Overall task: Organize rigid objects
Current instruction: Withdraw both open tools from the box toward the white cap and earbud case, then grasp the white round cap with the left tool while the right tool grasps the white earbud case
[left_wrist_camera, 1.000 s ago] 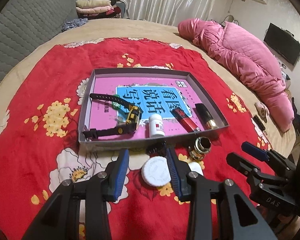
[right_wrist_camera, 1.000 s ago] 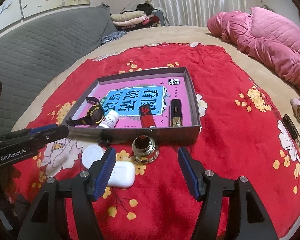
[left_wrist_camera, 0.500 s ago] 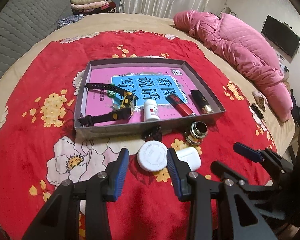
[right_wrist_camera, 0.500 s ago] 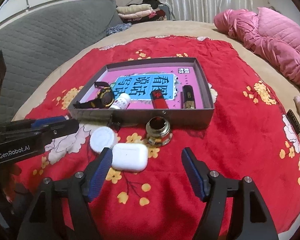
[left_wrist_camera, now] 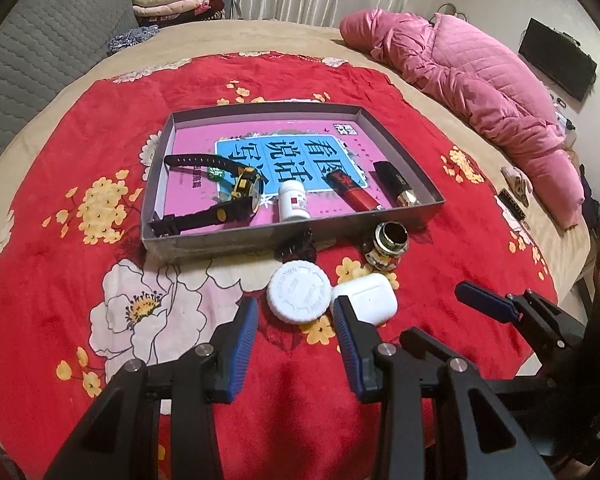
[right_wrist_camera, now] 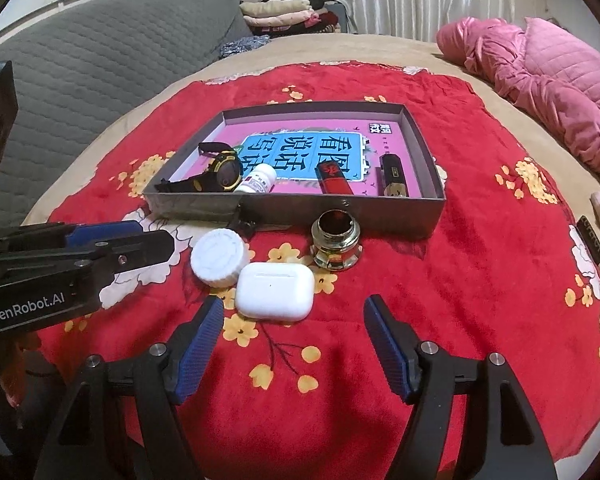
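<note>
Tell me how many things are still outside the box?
4, all on the red blanket before the box: a white cap, a white earbud case beside it, a gold-rimmed jar, and a small black thing against the box wall. More may hide.

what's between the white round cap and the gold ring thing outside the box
Only bare red blanket lies between the white cap and gold ring, seen in the right wrist view.

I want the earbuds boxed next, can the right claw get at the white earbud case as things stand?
Probably yes: the right claw is open, the white rounded plastic earbud case lies just ahead, nothing between them.
</note>
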A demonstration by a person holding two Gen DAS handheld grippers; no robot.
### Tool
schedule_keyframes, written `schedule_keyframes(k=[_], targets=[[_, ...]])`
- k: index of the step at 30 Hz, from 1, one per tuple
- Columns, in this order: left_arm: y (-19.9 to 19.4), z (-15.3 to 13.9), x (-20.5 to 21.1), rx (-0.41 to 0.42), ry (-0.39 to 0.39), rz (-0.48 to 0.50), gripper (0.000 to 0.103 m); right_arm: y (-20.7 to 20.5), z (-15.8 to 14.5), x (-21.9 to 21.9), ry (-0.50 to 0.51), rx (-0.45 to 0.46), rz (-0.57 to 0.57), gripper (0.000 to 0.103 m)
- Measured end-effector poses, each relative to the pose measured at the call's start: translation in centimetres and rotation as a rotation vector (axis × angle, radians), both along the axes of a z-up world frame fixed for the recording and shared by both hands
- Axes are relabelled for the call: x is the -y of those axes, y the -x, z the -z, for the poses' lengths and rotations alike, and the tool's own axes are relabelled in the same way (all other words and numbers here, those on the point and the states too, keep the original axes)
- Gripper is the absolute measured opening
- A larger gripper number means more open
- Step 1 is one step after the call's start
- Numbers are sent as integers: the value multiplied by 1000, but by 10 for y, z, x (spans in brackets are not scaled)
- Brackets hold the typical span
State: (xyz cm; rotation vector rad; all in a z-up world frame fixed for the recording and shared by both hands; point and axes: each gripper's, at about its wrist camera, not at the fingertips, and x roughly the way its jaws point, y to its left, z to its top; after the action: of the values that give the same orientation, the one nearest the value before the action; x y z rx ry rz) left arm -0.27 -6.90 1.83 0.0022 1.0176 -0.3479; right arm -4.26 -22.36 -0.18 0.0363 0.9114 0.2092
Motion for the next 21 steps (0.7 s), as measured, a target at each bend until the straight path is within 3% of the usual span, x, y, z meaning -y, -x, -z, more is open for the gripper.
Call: schedule_keyframes(k=[21], targets=[[-2,30,2,-60,-27,17,39,-3,26,-12,25,-48,-14,74]])
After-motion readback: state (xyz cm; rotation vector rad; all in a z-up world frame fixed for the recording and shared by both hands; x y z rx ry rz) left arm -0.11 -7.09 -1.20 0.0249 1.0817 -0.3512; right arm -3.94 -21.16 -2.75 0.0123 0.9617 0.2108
